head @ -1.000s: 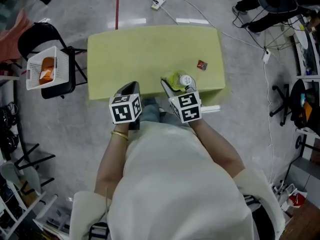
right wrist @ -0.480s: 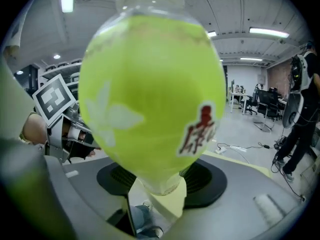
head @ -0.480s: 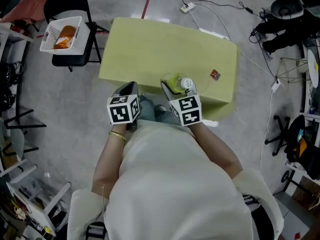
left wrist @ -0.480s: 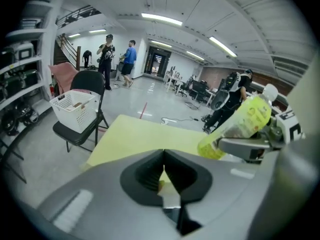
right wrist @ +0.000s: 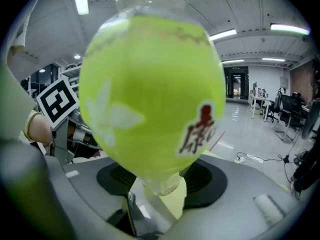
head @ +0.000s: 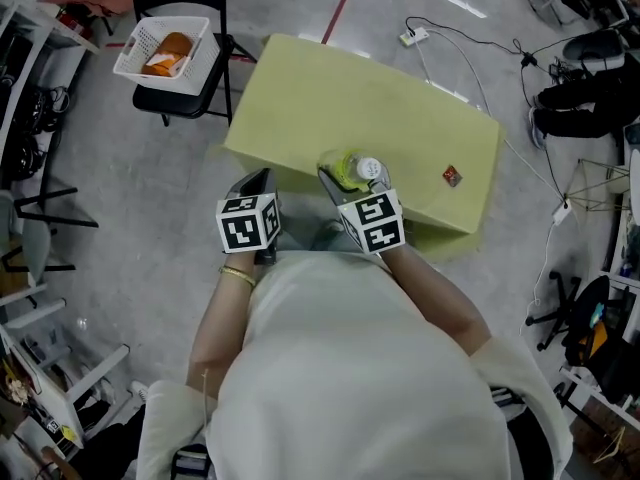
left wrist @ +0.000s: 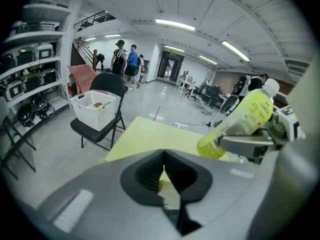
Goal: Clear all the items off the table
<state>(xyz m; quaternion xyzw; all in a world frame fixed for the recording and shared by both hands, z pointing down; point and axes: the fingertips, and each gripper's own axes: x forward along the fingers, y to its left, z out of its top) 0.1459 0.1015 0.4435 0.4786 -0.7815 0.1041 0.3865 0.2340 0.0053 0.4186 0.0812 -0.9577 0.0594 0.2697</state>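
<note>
The yellow-green bottle (right wrist: 150, 94) fills the right gripper view, its cap cut off at the top. The right gripper (head: 351, 177) pinches its lower body, tilted, over the desk's (head: 330, 88) near edge. The left gripper (left wrist: 163, 160), jaws pressed together with nothing between them, hangs beside it near the left corner. A small red item (head: 451, 176), too small to identify, lies near the right edge. Open desktop stretches to the far edge.

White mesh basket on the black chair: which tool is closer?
Left. The left tool, shut and empty, is at the yellow table's edge toward the white mesh basket; the right tool, gripping the yellow-green bottle, is further right.
</note>
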